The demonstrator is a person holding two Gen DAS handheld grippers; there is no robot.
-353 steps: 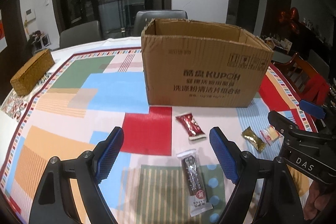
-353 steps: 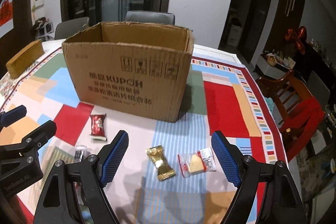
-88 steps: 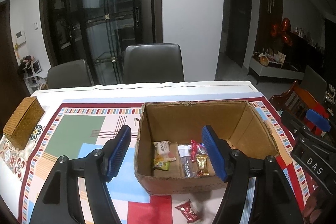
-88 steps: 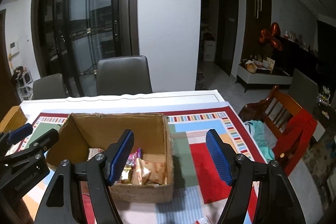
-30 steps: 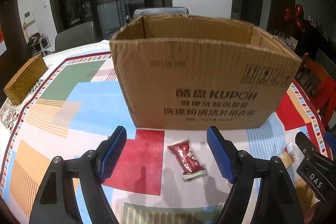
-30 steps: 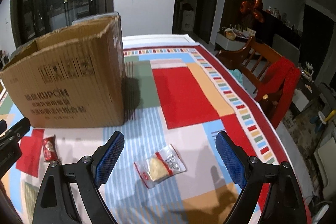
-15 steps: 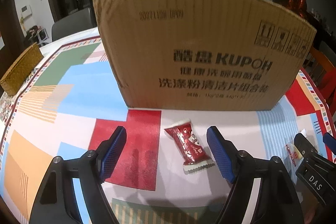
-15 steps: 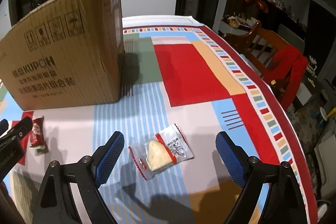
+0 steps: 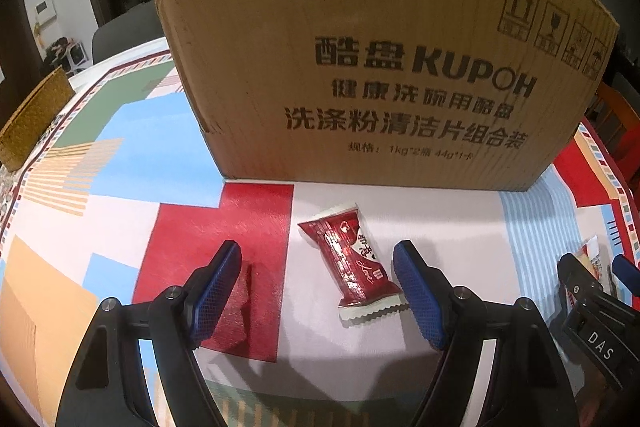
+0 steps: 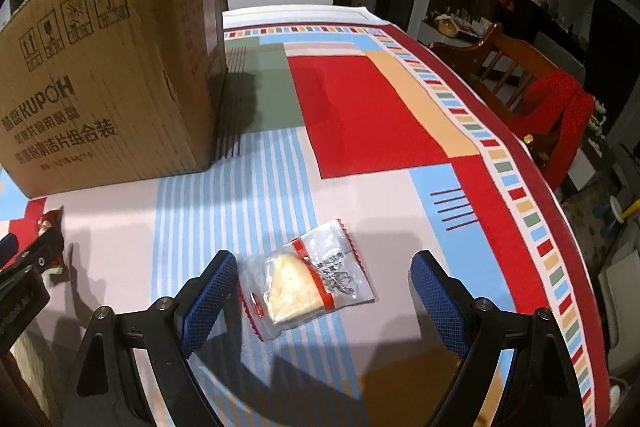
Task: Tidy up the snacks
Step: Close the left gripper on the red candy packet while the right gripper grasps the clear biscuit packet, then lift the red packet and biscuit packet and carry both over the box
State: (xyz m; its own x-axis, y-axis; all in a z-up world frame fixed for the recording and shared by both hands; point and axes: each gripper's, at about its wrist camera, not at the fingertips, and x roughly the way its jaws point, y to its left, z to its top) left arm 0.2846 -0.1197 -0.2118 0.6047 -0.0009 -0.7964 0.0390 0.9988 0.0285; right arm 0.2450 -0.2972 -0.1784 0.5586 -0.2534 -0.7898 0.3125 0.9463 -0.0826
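A red snack packet (image 9: 349, 259) lies on the colourful tablecloth in front of the cardboard box (image 9: 376, 59). My left gripper (image 9: 320, 287) is open and low over the table, its fingers on either side of the packet, apart from it. A clear packet with a pale biscuit (image 10: 306, 281) lies between the open fingers of my right gripper (image 10: 324, 295), closer to the left finger. The box (image 10: 104, 75) stands at the left in the right wrist view, where the red packet (image 10: 50, 223) shows by the left gripper's body. The box's inside is hidden.
A woven box (image 9: 30, 123) sits at the table's far left edge. A wooden chair with a red cloth (image 10: 560, 107) stands past the table's right edge. The right gripper's body (image 9: 592, 315) shows at the right in the left wrist view.
Both grippers have come down from above the box and moved in close over the table. The red packet now lies between the left fingers, the biscuit packet between the right fingers.
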